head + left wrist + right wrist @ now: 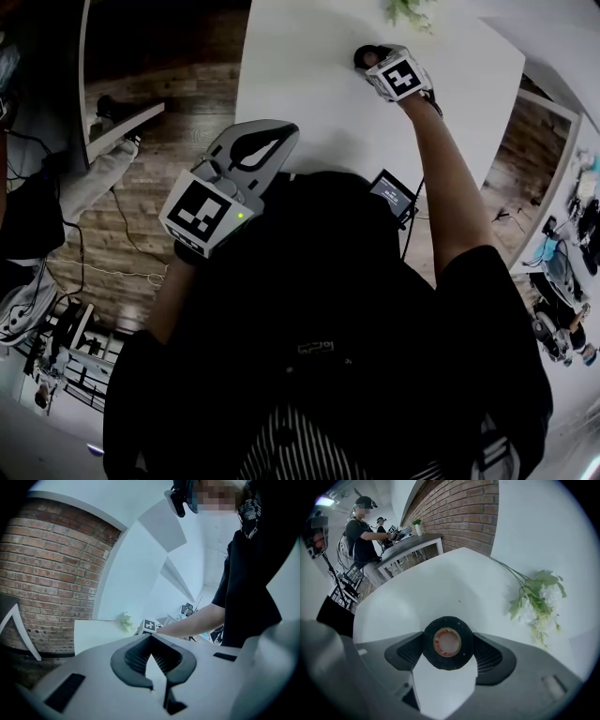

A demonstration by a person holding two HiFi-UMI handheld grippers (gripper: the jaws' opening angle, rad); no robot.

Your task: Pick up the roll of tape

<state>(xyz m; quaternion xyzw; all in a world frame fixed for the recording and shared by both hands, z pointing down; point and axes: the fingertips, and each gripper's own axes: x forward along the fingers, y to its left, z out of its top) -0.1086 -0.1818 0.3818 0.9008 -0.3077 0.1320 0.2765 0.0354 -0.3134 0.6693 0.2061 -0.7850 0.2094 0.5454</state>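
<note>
Tape roll [448, 661] is seen lying flat on the white table [440, 588], its round hole turned straight up toward the right gripper [448, 639]. Being a ring, it has no long side. Its short axis runs up through the hole, roughly along the line of the fingers. The tape roll is set squarely between the two fingers [405, 651], near their tips. One dark pad is laid against each side of the black rim, so the roll is gripped across its full width. A tan inner core is shown around the hole.

A bunch of white flowers [534, 602] is laid on the table beyond the fingertips, off to the right finger's side and well apart from the roll.

The left gripper [150, 637] is held away from the table, with its fingers brought together at the tips and nothing between them.

In the head view the roll is mostly covered by the right gripper, and only a dark edge can be made out. Contact between the roll's underside and the table cannot be confirmed.
</note>
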